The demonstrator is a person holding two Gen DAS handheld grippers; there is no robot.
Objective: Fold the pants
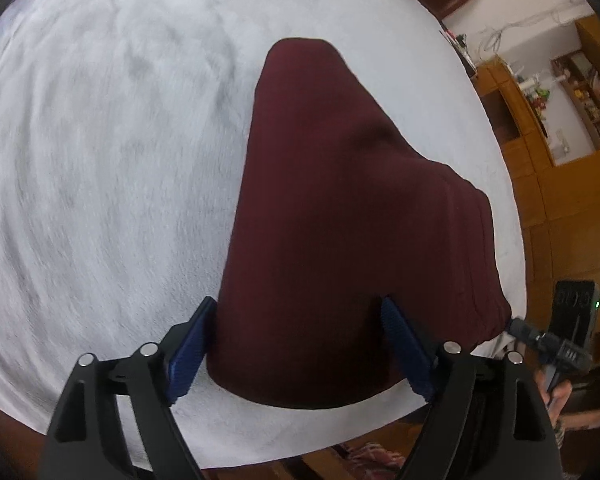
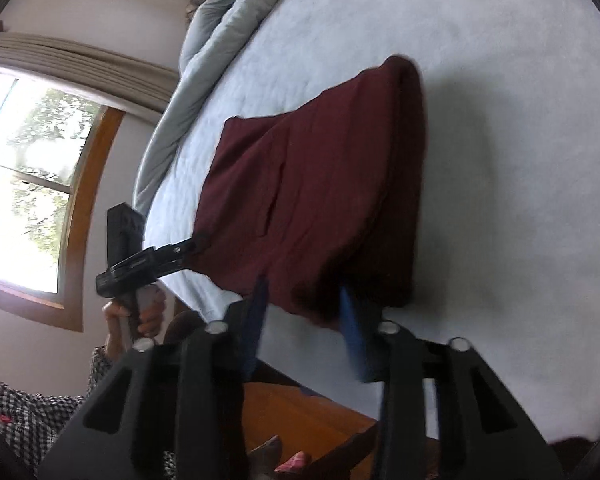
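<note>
Dark maroon pants (image 1: pixel 332 220) lie folded on the white bed (image 1: pixel 100 160). My left gripper (image 1: pixel 300 312) is open, its blue pads on either side of the near end of the pants. In the right wrist view the pants (image 2: pixel 320 192) lie near the bed edge. My right gripper (image 2: pixel 304 292) is open, its jaws astride the near edge of the pants. The left gripper (image 2: pixel 196 244) shows there at the pants' left corner. The right gripper (image 1: pixel 520 326) shows in the left wrist view at the pants' right corner.
A grey-blue comforter (image 2: pixel 204 52) is bunched along the far bed edge. A window (image 2: pixel 28 180) is at the left. Wooden shelves and cabinets (image 1: pixel 560 120) stand beyond the bed. The wooden bed frame (image 2: pixel 300 416) is below the mattress edge.
</note>
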